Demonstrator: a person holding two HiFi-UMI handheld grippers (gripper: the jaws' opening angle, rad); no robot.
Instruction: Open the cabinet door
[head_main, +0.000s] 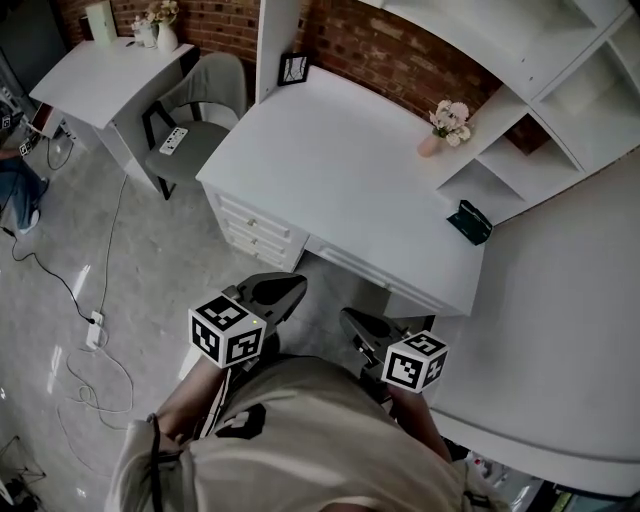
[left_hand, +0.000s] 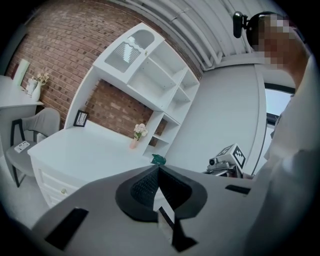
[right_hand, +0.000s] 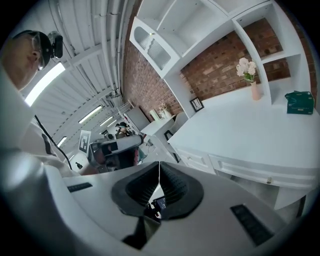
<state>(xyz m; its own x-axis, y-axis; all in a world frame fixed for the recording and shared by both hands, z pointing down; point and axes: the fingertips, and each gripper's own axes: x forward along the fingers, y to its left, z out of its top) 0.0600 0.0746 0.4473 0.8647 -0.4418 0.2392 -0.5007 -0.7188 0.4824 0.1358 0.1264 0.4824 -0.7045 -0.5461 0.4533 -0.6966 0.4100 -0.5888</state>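
Observation:
A white cabinet door (left_hand: 131, 50) with a ribbed glass pane closes the top left compartment of the hutch above the white desk (head_main: 340, 170); the door (right_hand: 152, 47) looks closed. Both grippers hang in front of the desk, well away from the hutch. In the head view my left gripper (head_main: 285, 290) sits near the desk's drawer stack and my right gripper (head_main: 355, 325) just right of it. The left gripper (left_hand: 159, 167) has its pads meeting with nothing between them. The right gripper (right_hand: 159, 164) is likewise shut and empty.
On the desk stand a pink vase of flowers (head_main: 445, 125), a green box (head_main: 468, 222) and a small picture frame (head_main: 293, 68). A grey chair (head_main: 200, 120) and a second desk (head_main: 110, 70) are at the left. Cables (head_main: 95, 330) lie on the floor. A tall white panel (head_main: 570, 330) fills the right.

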